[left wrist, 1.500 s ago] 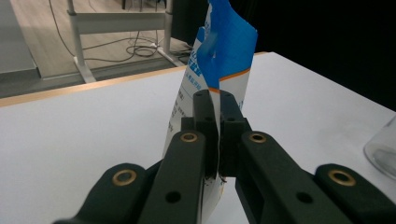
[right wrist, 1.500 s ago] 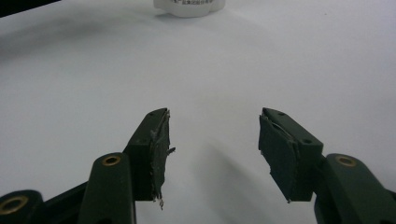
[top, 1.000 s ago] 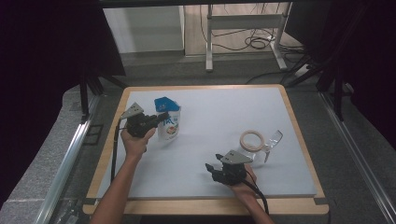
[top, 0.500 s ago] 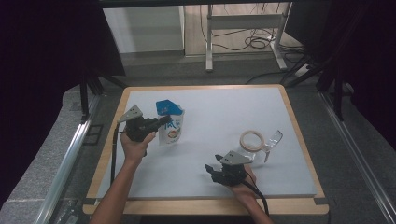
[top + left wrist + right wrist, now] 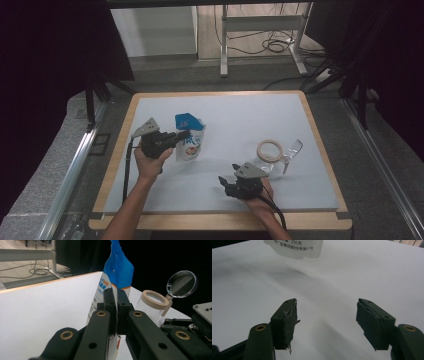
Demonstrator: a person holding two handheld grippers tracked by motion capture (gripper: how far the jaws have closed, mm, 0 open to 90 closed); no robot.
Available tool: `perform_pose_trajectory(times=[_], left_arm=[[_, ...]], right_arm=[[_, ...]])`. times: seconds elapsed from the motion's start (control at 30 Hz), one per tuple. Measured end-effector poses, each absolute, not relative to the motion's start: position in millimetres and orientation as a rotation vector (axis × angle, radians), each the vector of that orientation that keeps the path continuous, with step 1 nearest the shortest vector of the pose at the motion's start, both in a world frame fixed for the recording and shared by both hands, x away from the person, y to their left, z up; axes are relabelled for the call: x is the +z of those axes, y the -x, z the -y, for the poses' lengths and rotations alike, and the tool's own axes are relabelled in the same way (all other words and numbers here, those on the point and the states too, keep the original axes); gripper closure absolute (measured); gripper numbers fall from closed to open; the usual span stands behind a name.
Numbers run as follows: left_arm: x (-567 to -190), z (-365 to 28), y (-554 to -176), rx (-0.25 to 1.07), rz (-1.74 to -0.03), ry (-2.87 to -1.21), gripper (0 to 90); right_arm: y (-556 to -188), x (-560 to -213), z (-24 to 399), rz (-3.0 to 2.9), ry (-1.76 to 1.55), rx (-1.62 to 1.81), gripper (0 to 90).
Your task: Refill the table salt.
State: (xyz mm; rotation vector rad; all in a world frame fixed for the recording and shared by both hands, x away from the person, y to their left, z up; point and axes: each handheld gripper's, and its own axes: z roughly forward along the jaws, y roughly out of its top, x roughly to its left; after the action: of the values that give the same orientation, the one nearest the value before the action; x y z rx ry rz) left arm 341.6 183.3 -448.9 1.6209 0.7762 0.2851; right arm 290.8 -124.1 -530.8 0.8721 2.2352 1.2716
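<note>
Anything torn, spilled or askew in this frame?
Yes. The blue-and-white plastic pouch, pinched in the left gripper, has a ragged, torn-open blue top. The clear glass jar with a tan rim stands with its hinged lid flipped open. The right gripper's pads look frayed. Nothing spilled.

A white pouch (image 5: 190, 140) with a blue top and printed lettering stands upright, its edge pinched between black fingers (image 5: 113, 305); it sits well left of a clear jar (image 5: 270, 155) whose lid hangs open.
</note>
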Motion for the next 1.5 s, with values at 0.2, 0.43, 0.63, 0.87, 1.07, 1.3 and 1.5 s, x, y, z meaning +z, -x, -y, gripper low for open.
perform_pose_trajectory(times=[0.2,0.43,0.63,0.87,1.07,1.3,1.5], left_arm=[[-444.0,-168.7,-336.4,0.267,-0.752,-1.637,90.0],[-438.6,-151.0,-335.6,0.248,-0.716,-1.669,90.0],[-434.1,-137.8,-337.5,0.219,-0.682,-1.687,90.0],[-431.6,-124.1,-338.7,0.203,-0.658,-1.709,90.0],[-425.7,-118.1,-336.8,0.178,-0.648,-1.694,90.0],[-414.4,-111.0,-328.1,0.159,-0.610,-1.689,90.0],[-413.2,-104.6,-323.1,0.140,-0.591,-1.696,90.0]], right_arm=[[-290.0,-532.1,121.9,-2.225,-0.871,1.255,29.3],[-288.6,-532.8,120.0,-2.221,-0.851,1.224,28.4],[-288.7,-532.9,119.5,-2.215,-0.847,1.221,28.3],[-291.7,-532.9,120.4,-2.207,-0.858,1.208,28.2],[-296.3,-532.7,120.8,-2.201,-0.880,1.199,28.2],[-300.0,-531.1,117.0,-2.187,-0.876,1.195,27.7],[-303.4,-527.2,112.9,-2.170,-0.865,1.200,27.8]])
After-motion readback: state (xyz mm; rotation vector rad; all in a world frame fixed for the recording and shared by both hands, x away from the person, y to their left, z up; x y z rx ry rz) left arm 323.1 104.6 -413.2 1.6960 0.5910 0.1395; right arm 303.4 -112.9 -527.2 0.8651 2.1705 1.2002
